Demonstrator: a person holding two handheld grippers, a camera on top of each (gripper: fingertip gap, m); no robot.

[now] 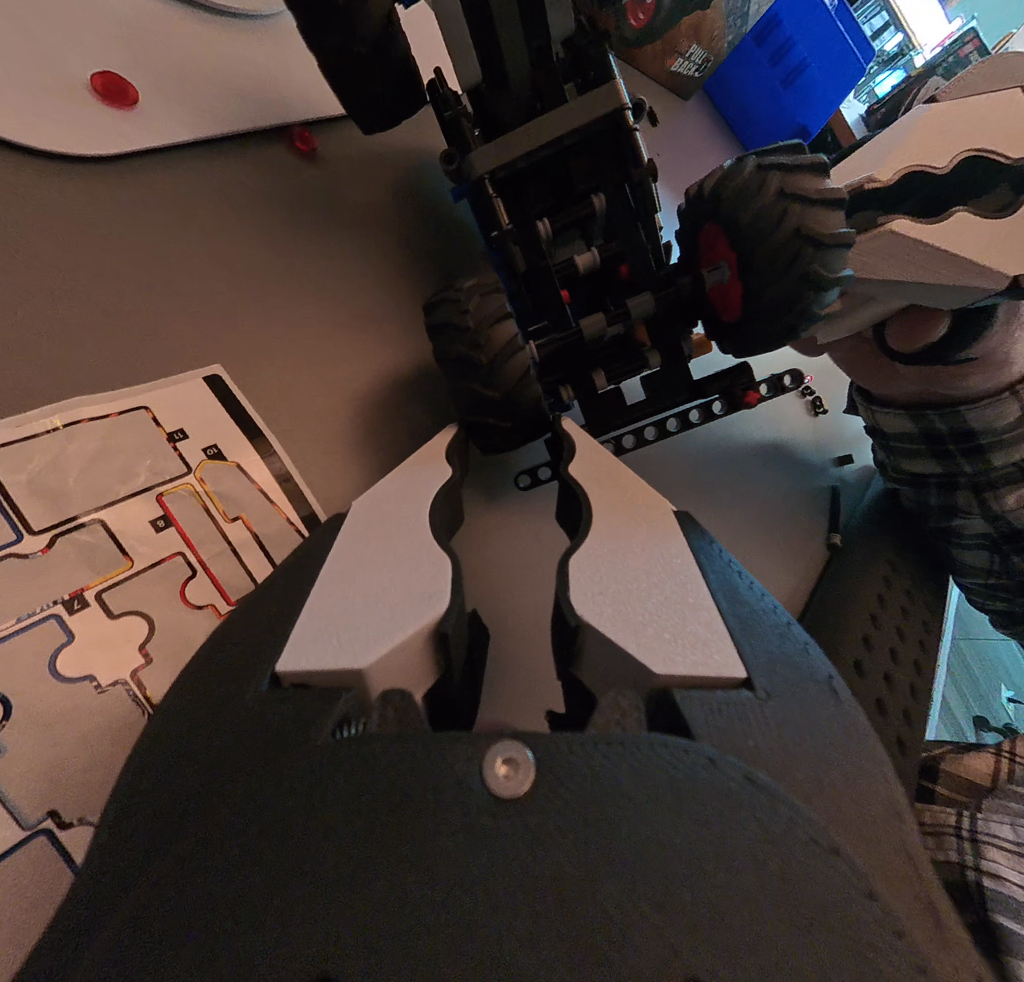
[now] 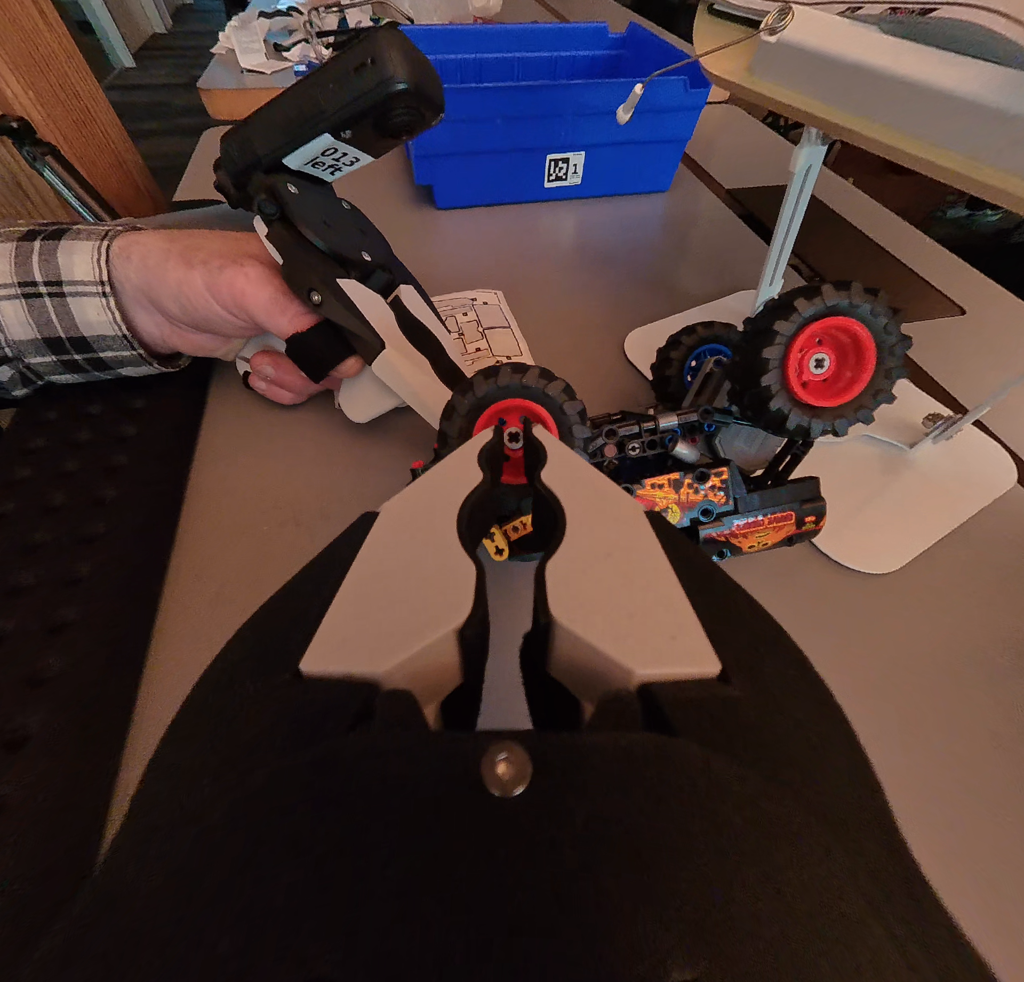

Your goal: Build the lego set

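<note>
Wheel (image 2: 512, 401) fitting under way: right gripper (image 2: 512, 437) nearly closed around its red hub; left gripper (image 1: 510, 429) part-open, pinching tyre. Truck (image 2: 720, 490) lies ahead. Next: press hub home.

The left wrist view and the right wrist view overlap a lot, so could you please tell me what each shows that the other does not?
Only the left wrist view shows the loose red studs and the truck's underside gearing. Only the right wrist view shows the flame-patterned body panels, the raised red-hubbed wheel and the blue-hubbed wheel. Both show the lego truck, the blue bin, the sticker sheet and both hand-held grippers, left and right.
</note>
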